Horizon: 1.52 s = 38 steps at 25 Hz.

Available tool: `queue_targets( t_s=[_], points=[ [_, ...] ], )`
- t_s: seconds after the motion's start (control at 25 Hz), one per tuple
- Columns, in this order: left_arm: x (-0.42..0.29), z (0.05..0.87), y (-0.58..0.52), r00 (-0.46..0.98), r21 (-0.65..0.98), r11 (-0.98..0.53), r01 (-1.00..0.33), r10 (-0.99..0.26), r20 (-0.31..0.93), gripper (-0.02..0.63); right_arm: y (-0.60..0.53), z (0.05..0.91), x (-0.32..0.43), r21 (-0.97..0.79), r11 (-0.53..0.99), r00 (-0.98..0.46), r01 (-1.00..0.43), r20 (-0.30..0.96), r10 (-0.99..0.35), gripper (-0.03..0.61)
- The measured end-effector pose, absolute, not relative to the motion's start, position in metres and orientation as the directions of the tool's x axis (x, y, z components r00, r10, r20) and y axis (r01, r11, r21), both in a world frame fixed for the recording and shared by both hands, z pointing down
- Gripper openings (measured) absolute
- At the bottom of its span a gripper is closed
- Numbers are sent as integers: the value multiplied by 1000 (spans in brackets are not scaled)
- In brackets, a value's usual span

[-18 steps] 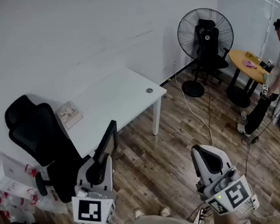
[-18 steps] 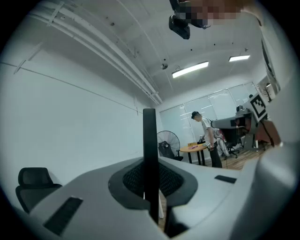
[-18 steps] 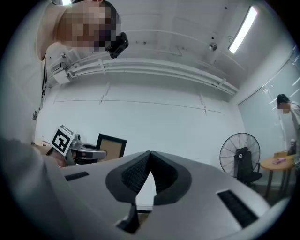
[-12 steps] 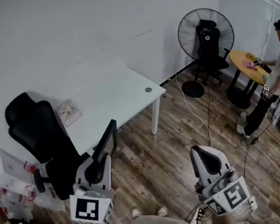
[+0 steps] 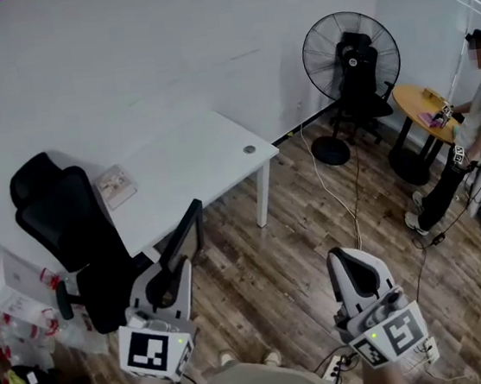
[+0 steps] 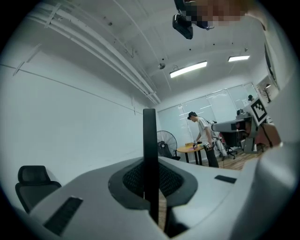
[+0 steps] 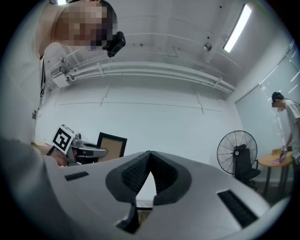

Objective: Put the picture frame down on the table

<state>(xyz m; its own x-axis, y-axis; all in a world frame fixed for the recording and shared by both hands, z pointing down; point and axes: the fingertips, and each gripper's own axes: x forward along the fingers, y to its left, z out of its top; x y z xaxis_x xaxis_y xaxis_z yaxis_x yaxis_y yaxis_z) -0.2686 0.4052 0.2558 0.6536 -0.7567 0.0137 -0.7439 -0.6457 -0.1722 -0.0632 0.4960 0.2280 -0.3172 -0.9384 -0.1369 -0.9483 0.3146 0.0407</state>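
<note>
Picture frame (image 5: pixel 183 240) clamped edge-on in my left gripper (image 5: pixel 170 281); fingers (image 6: pixel 129 177) pressed on both its faces, frame standing upright out of them. Frame held in air, off table (image 5: pixel 204 143), near its front edge, beside black chair (image 5: pixel 61 222). My right gripper (image 5: pixel 353 275): fingers (image 7: pixel 136 174) together at tips, nothing between. Right gripper view shows frame's tan face.

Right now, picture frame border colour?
Black, on the rectangular picture frame; clearest in the right gripper view.

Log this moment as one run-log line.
left gripper: shut on picture frame | right gripper: shut, empty | table: frame not yet on it
</note>
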Motion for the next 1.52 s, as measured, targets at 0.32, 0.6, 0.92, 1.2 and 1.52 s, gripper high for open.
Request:
queue_targets(
  t_s=[0.32, 0.6, 0.92, 1.2, 1.52],
  points=[
    [-253, 252, 428, 668, -167, -656, -736, -743, -24, 41, 522, 230, -53, 39, 311, -313, -950, -160, -936, 23],
    [-237, 267, 428, 689, -156, -680, -717, -725, -7, 41, 520, 244, -38, 22, 290, -290, -957, -141, -946, 23],
    [-223, 273, 390, 693, -160, -684, -712, -721, -5, 41, 485, 257, -22, 11, 286, -285, -958, -115, -952, 23],
    [-200, 286, 335, 711, -142, -706, -694, -703, 17, 41, 429, 269, -8, 10, 288, -288, -958, -74, -955, 23],
    [-184, 294, 239, 733, -107, -735, -670, -677, 58, 41, 338, 272, 6, -11, 259, -258, -966, -43, -965, 23]
  ],
)
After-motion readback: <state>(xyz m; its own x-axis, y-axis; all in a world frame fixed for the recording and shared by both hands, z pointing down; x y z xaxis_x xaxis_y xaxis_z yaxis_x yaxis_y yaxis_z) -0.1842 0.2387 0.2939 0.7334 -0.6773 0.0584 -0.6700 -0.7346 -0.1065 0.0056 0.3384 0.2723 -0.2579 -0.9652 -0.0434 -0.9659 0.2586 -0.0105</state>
